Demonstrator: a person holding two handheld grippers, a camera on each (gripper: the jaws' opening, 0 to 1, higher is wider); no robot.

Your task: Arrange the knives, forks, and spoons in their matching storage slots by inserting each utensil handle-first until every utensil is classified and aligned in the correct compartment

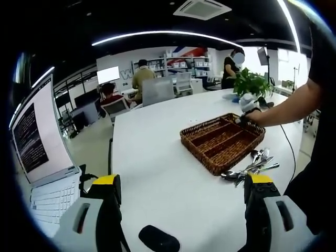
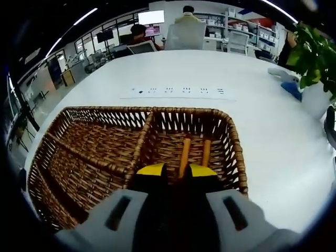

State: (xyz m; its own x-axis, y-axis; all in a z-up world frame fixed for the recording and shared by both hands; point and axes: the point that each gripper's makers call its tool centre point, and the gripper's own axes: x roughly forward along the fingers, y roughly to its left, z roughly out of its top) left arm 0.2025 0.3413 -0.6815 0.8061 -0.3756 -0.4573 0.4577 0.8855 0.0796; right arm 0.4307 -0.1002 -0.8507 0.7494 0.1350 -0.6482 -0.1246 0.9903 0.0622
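Looking down my right gripper (image 2: 176, 169), I've got it over the near edge of the wicker tray (image 2: 94, 157), with its yellow tips close together around two wooden handles (image 2: 185, 155) that lie in the tray's right-hand compartment; honestly I can't tell if it's clamped on them or just resting there; the other compartments look bare from here. My left gripper (image 1: 184, 186) hangs wide apart, grasping nothing, over the white bench (image 1: 157, 173); from that side the tray (image 1: 223, 142) sits further along the bench, with a heap of metal cutlery (image 1: 252, 165) lying just beside its near corner; a laptop (image 1: 42, 157) stands open off to the left; a potted plant (image 1: 252, 84) sits beyond the tray.
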